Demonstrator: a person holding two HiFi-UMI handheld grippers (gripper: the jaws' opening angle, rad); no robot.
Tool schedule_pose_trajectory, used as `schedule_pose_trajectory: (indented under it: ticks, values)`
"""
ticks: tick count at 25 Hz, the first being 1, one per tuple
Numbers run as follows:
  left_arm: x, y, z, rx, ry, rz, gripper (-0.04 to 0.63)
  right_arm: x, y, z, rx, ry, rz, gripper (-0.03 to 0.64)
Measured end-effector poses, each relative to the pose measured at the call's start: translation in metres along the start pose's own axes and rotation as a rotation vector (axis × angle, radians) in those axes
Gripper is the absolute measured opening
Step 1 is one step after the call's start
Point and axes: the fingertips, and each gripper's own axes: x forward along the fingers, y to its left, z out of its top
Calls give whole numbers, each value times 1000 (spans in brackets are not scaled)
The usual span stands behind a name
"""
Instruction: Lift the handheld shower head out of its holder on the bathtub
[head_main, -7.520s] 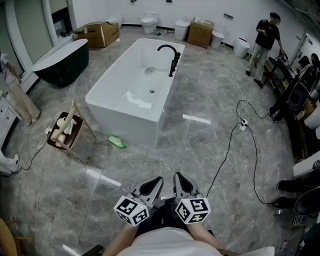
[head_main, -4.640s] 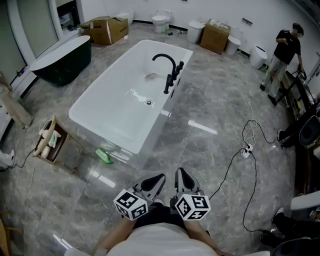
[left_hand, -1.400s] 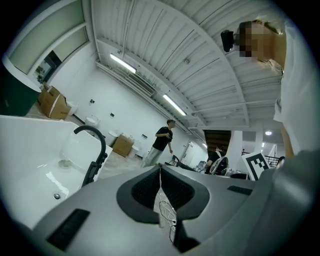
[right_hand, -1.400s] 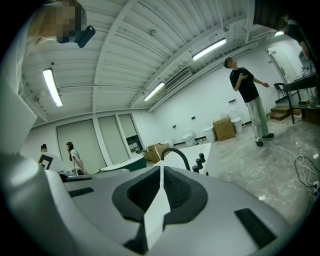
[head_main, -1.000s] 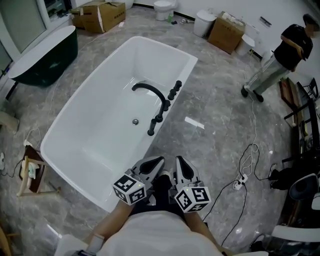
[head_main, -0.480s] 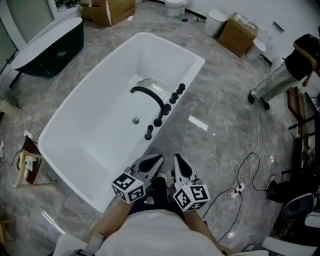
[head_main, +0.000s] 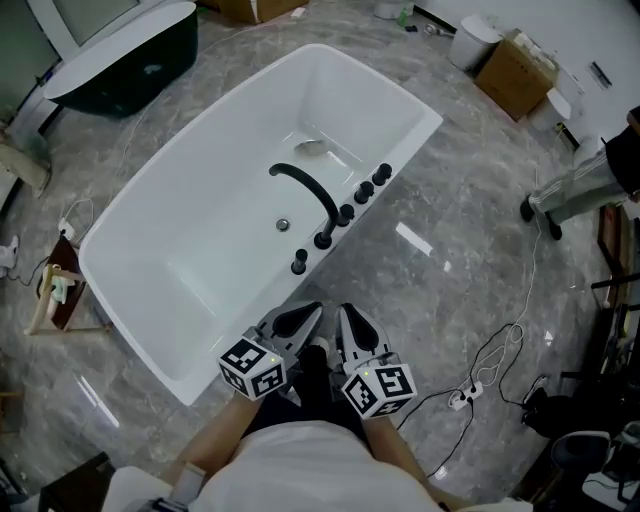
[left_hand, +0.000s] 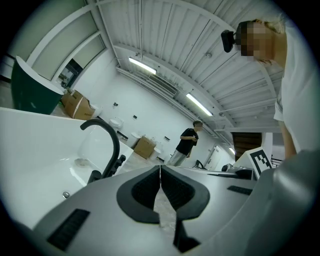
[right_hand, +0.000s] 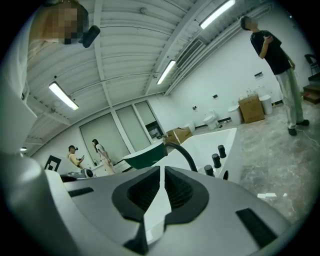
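A white tub (head_main: 190, 225) seen from above, with the black shower head (head_main: 299, 262) upright in its holder on the near rim, just beside the arched spout (head_main: 305, 185). The left claw (head_main: 312, 311) and right claw (head_main: 347, 313) hover side by side short of the rim, both closed tight and empty.

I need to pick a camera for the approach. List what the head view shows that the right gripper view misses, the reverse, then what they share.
Only the head view: the tub's drain, the floor cables, the wooden stand. Only the right gripper view: two people by the far glass doors, and ceiling lights. Both: the white bathtub, its curved black spout and the dark green tub.
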Motion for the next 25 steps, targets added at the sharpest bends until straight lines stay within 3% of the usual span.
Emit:
schedule_pose_trajectory:
  ticks: [10, 16, 23, 25]
  values:
    - [1, 28, -2, -30, -18, 147, 13, 29, -10, 2, -16, 31, 118, 21]
    - [8, 35, -9, -42, -2, 144, 12, 39, -24, -3, -52, 43, 119, 23]
    - [12, 53, -9, -47, -18, 159, 13, 57, -22, -19, -44, 98, 174, 188]
    - [10, 61, -9, -51, -31, 183, 13, 65, -20, -26, -53, 120, 200, 206]
